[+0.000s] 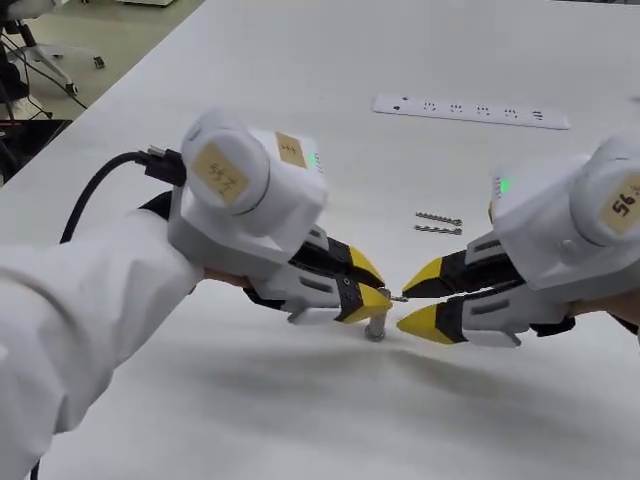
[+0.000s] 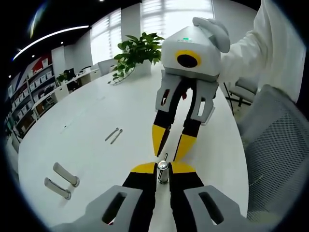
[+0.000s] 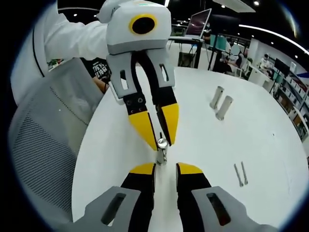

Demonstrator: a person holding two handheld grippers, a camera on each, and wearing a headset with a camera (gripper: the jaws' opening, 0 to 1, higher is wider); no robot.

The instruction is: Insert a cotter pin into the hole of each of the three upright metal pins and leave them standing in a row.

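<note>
A short metal pin (image 1: pixel 376 328) stands upright on the white table (image 1: pixel 300 420). My left gripper (image 1: pixel 383 292) is shut on the metal pin (image 2: pixel 163 173), its yellow tips on either side of it. A thin cotter pin (image 1: pixel 399 297) sticks out sideways at the metal pin's top, toward my right gripper (image 1: pixel 402 308). My right gripper (image 3: pixel 165 166) is open, with its tips just short of the metal pin (image 3: pixel 161 153) and nothing between them. Two more metal pins (image 3: pixel 220 102) lie on the table. Two loose cotter pins (image 1: pixel 438 224) lie beyond the grippers.
A white power strip (image 1: pixel 470 110) lies at the far side of the table. A black cable (image 1: pixel 100 185) runs from the left gripper off the table's left edge. A mesh office chair (image 2: pixel 280 159) stands beside the table.
</note>
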